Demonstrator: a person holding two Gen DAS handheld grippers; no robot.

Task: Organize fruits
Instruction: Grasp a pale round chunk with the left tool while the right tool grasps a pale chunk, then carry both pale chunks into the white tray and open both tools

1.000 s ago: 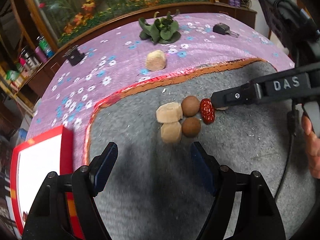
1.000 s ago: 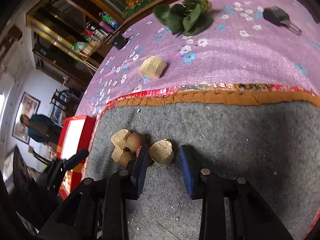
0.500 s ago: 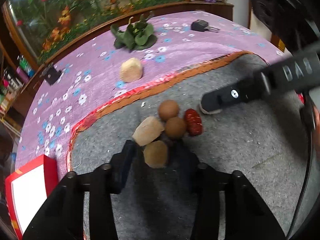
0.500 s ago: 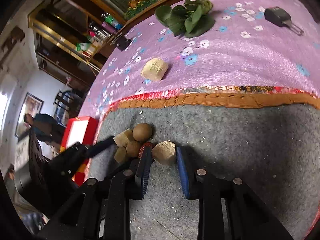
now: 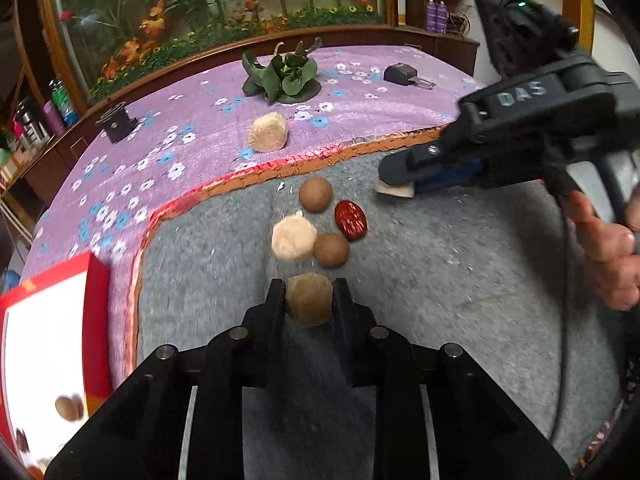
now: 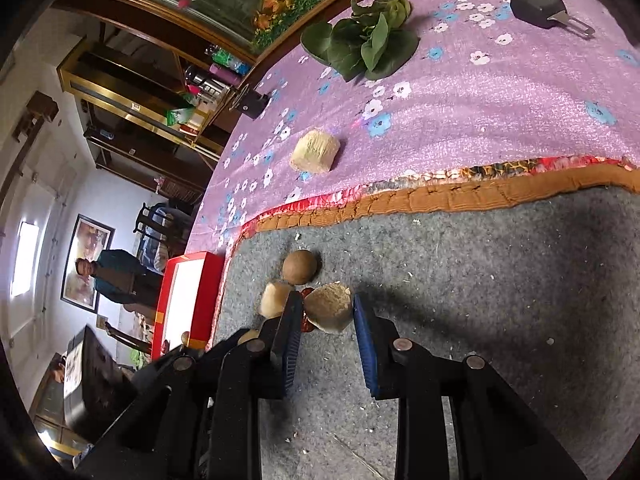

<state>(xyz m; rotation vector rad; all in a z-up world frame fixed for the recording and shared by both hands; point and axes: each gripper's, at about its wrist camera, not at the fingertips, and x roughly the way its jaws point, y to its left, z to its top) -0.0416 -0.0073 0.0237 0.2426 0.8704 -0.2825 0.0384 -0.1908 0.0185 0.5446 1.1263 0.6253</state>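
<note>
My left gripper (image 5: 309, 294) is shut on a tan round fruit (image 5: 309, 299) just above the grey mat (image 5: 440, 280). Beyond it lie a pale fruit (image 5: 293, 237), two brown round fruits (image 5: 315, 195) (image 5: 331, 249) and a red date (image 5: 351, 220). My right gripper (image 6: 324, 314) is shut on a pale beige chunk (image 6: 330, 307), which also shows in the left wrist view (image 5: 395, 191). Another beige chunk (image 5: 268, 132) lies on the purple cloth, seen too in the right wrist view (image 6: 315, 150).
A red box with a white inside (image 5: 44, 344) stands at the left, holding some fruits. A leafy green bunch (image 5: 282, 76), a car key (image 5: 404, 76) and a small black object (image 5: 116, 122) lie on the purple flowered cloth (image 5: 200, 128). The mat's orange-red border (image 6: 440, 196) runs across.
My left gripper moved in and closed on the tan fruit, drawing it back from the cluster. My right gripper closed on the beige chunk and lifted it away to the right.
</note>
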